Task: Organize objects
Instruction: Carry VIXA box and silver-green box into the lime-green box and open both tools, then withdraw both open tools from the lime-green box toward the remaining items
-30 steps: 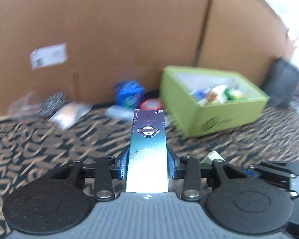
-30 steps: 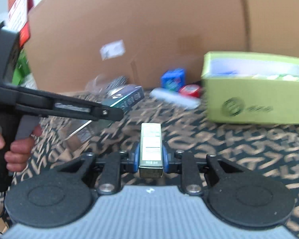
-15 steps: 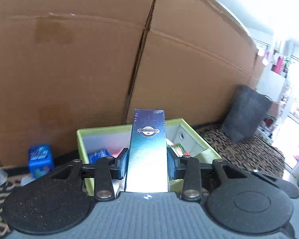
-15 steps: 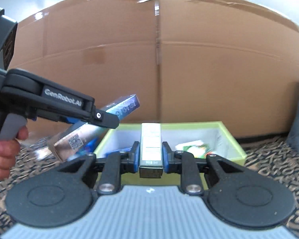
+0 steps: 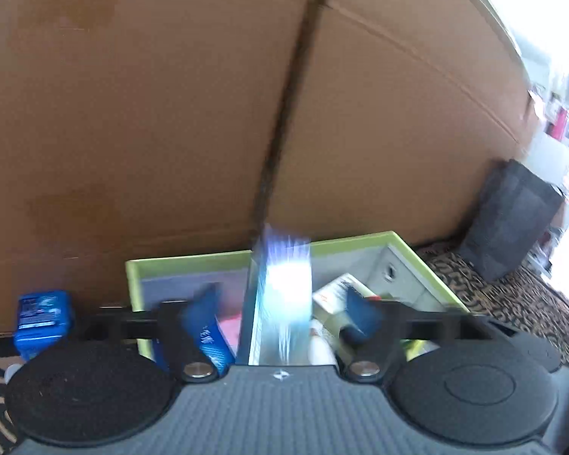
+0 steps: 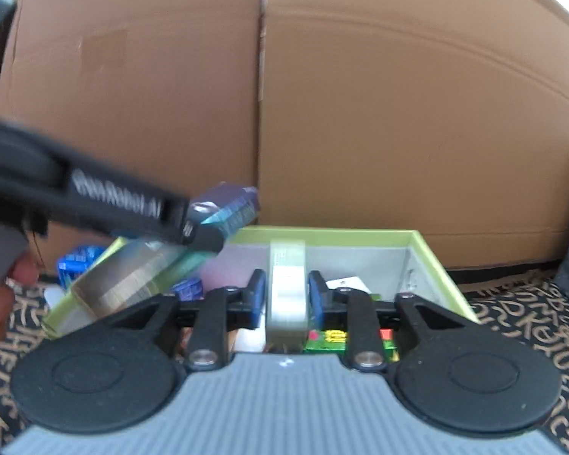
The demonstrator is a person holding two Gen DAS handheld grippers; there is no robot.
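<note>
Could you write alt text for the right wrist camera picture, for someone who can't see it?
The right gripper, open over a lime-green box of small packages, has a pale slim carton between its parted fingers. At left, the left gripper has a dark blue carton at its tip above the box, before a cardboard wall.

Both wrist cameras close above the green box (image 5: 425, 261) (image 6: 432, 254), facing the cardboard wall (image 5: 170, 94) (image 6: 398, 113), left view further left
</note>
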